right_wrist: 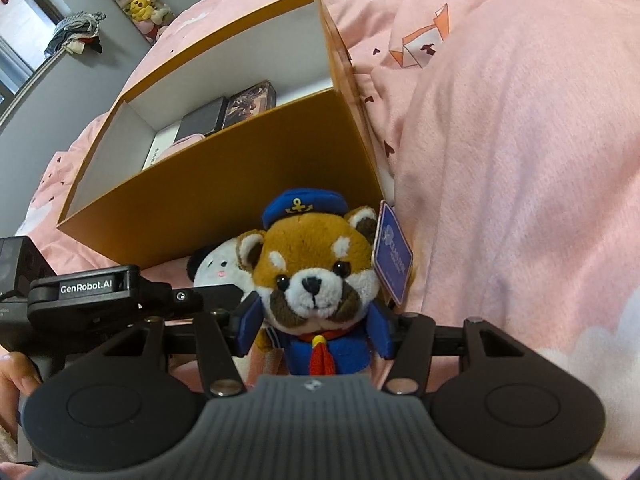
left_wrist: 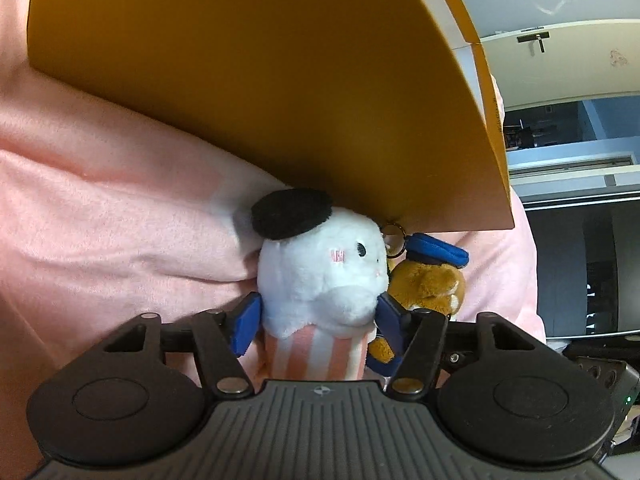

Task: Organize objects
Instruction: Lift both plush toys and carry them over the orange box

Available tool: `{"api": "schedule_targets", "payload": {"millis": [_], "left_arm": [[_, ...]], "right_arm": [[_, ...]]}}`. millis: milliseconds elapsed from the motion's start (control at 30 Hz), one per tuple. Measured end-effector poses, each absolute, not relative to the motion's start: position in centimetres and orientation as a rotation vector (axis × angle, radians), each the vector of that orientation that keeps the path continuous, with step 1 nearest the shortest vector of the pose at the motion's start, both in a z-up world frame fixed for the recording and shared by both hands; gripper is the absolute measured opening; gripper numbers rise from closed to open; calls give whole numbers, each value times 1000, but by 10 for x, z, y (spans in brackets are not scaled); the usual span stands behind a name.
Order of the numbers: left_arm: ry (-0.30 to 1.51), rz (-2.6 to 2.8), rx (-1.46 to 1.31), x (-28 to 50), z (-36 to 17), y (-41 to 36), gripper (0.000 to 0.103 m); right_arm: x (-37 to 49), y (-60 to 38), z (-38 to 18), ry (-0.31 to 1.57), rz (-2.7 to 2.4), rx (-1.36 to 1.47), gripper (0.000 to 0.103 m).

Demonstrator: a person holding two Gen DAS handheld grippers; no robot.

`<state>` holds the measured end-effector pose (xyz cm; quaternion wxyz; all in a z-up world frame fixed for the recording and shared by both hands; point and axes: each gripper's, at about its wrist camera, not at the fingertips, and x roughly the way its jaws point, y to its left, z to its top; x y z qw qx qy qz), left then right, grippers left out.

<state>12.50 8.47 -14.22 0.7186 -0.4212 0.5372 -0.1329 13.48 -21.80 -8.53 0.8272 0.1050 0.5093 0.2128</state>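
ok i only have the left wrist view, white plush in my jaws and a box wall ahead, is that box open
Observer: Yes. The right wrist view shows the box open on top, white inside.
Operator: anything in it already
Observer: A few small flat boxes lie along its far wall.
Operator: and the brown plush next to mine, is it loose
Observer: No. The right gripper has its blue pads either side of the red panda, seemingly gripping it.
Operator: does it have a tag
Observer: Yes, a purple tag hangs by its ear.
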Motion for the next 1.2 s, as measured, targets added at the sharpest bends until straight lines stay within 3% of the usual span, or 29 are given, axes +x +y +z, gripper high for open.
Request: {"api": "schedule_targets", "payload": {"millis": [233, 700, 900, 1200], "left_arm": [[1154, -277, -857, 115, -122, 85, 63], [914, -310, -799, 71, -37, 99, 62], [770, -313, -783, 79, 6, 90, 62], [644, -238, -692, 108, 50, 96, 62]], "right_arm": [[133, -219, -80, 1065, 454, 222, 56], [121, -223, -12, 911, 559, 250, 55], [127, -224, 33, 832, 640, 345, 55], [160, -197, 78, 689, 642, 273, 54]]}}
